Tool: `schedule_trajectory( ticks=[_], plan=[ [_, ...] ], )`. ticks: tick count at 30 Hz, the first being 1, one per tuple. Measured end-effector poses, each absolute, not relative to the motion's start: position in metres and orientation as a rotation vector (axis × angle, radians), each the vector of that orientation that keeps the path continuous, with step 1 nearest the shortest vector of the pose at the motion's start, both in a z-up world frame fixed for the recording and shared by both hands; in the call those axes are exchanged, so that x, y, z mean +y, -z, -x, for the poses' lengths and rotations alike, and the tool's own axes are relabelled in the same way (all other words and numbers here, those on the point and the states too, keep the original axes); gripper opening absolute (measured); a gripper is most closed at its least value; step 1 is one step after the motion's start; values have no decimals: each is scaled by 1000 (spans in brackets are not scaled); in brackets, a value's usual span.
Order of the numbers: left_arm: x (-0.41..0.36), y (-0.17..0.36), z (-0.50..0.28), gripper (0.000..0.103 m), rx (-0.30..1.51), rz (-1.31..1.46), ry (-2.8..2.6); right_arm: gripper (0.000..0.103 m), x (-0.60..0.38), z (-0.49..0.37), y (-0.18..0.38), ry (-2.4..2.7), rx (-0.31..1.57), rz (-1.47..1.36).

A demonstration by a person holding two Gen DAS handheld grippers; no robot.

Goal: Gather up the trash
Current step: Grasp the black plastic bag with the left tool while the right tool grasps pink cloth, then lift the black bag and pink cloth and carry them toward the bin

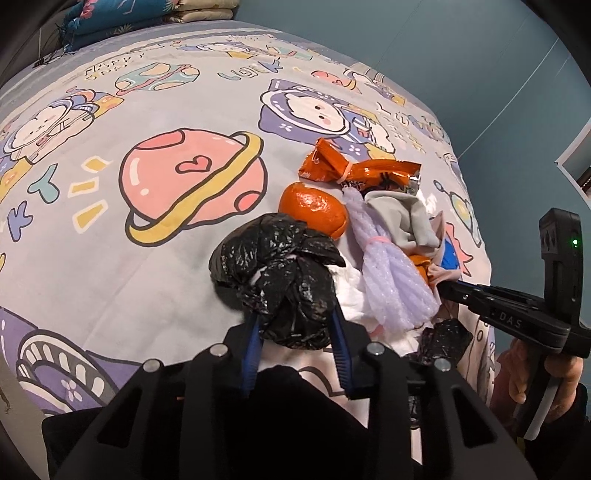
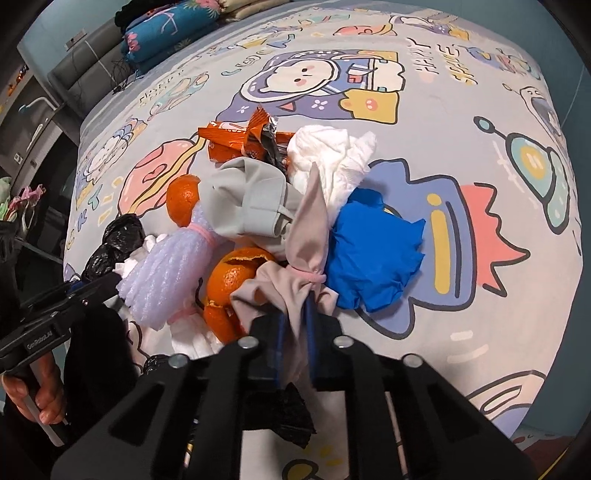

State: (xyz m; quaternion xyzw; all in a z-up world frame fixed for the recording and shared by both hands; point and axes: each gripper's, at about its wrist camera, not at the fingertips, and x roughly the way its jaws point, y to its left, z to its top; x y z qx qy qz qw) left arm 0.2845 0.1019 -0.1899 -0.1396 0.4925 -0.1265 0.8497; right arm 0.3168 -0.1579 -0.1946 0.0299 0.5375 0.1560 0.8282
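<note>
A pile of trash lies on the cartoon-print bedsheet (image 1: 147, 258). My left gripper (image 1: 295, 317) is shut on a crumpled black plastic bag (image 1: 280, 273) at the pile's left side. My right gripper (image 2: 295, 317) is shut on a beige cloth tied with a pink band (image 2: 306, 251). The pile also holds orange peel (image 2: 229, 280), a lavender foam bundle (image 1: 384, 273), a grey cloth (image 2: 255, 199), an orange wrapper (image 1: 354, 170), white tissue (image 2: 332, 155) and a blue crumpled glove (image 2: 373, 254). The right gripper also shows in the left wrist view (image 1: 454, 288).
Folded quilts (image 2: 166, 29) are stacked at the far end of the bed. A teal wall (image 1: 480, 74) lies beyond the bed's right edge. A second small black bag piece (image 1: 443, 339) lies near the pile's front. Dark furniture (image 2: 33, 110) stands left of the bed.
</note>
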Motion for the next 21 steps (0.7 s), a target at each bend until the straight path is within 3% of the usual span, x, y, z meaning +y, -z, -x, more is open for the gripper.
schedule_trajectory(
  ticks=[21],
  plan=[
    [131, 138, -259, 31, 907, 309, 235, 6, -168, -279, 124, -358, 971, -103]
  ],
)
